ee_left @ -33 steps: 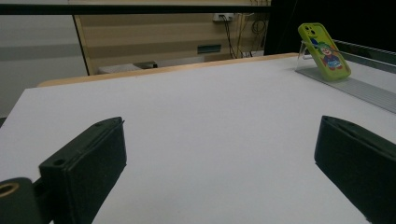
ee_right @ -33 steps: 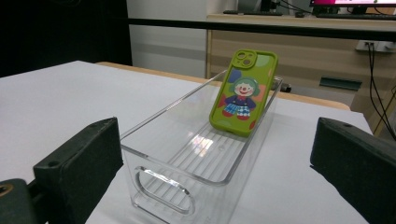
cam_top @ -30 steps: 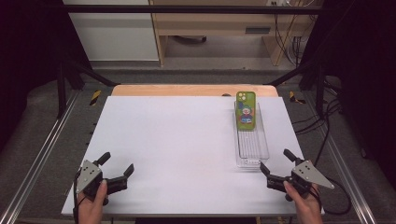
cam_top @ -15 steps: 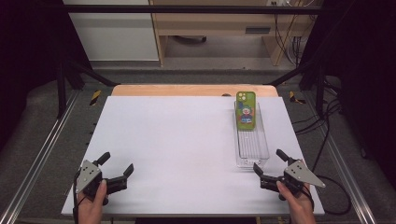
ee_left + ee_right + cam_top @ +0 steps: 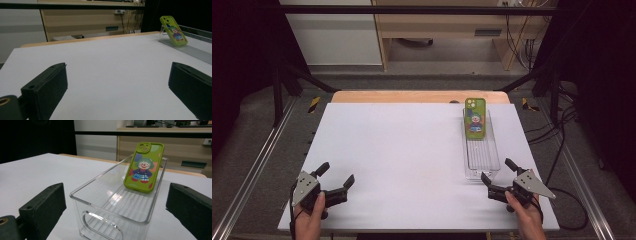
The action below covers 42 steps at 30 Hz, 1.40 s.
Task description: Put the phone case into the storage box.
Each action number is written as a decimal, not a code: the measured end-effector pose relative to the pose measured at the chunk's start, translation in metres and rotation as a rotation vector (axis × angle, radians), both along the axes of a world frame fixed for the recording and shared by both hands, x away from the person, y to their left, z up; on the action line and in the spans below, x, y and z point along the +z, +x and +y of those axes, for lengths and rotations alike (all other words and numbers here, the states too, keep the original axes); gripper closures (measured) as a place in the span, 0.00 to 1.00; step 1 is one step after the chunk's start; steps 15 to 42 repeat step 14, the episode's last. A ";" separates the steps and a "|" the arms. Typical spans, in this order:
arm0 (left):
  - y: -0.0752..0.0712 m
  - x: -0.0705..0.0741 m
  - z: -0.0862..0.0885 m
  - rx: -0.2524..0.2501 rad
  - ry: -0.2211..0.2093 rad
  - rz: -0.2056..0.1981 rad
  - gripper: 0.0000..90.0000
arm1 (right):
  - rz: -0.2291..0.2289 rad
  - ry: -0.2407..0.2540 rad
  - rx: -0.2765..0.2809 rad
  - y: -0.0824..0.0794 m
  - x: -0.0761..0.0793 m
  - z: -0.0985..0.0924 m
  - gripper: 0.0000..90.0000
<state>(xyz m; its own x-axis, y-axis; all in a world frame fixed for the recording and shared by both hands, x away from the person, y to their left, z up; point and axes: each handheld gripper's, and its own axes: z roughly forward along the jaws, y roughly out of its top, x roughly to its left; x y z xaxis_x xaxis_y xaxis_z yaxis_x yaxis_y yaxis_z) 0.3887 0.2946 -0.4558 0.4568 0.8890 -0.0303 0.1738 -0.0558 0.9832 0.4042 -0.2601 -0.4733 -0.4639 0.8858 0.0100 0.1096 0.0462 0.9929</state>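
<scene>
Right gripper (image 5: 498, 176) jaws apart | near bin (image 5: 482, 167) end | table (image 5: 402, 145) open leftward

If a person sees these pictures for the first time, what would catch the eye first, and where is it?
The eye goes first to the green phone case with a cartoon clown, leaning tilted against the far end of the clear plastic bin on the right side of the white table. Next comes the right gripper, jaws open just before the bin's near end. The left gripper sits open at the near left corner, apart from both.
</scene>
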 end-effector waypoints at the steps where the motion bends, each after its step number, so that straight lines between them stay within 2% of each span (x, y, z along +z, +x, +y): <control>1: 0.000 0.000 0.000 -0.001 -0.001 -0.003 0.02 | -0.002 0.003 0.000 0.001 0.000 0.000 0.03; 9: -0.001 0.001 -0.001 -0.009 -0.009 -0.007 0.02 | 0.019 -0.010 0.000 0.003 -0.002 0.000 0.03; 14: -0.001 0.001 -0.001 -0.003 -0.014 -0.008 0.02 | 0.097 -0.022 -0.030 -0.004 -0.004 -0.005 0.03; 42: -0.001 0.001 -0.001 -0.003 -0.014 -0.008 0.02 | 0.097 -0.022 -0.030 -0.004 -0.004 -0.005 0.03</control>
